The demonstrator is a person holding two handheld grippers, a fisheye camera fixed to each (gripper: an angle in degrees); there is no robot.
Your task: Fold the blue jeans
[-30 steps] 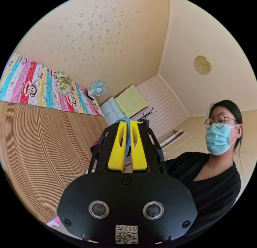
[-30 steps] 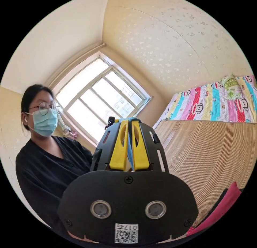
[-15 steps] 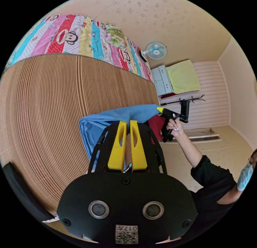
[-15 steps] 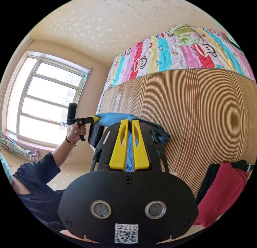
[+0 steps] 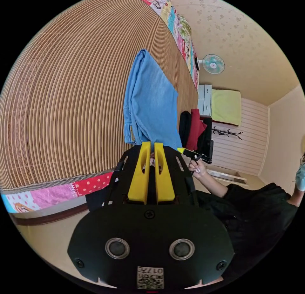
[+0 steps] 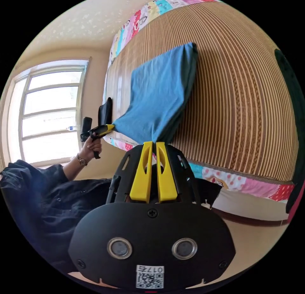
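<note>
Both yellow jaw pairs are pinched tight on the near edge of the blue jeans (image 5: 149, 100): left gripper (image 5: 150, 144), right gripper (image 6: 152, 144). The jeans stretch out over the striped bamboo mat (image 5: 63, 100), open mat on either side. No writing is legible.

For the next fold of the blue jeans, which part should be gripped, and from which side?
Judging from the pose: the blue jeans stretch from both grippers out onto the woven mat. The left gripper and right gripper already pinch the near edge's corners. Keep those corner grips, approaching from the bed's near side; the far end lies flat.
</note>
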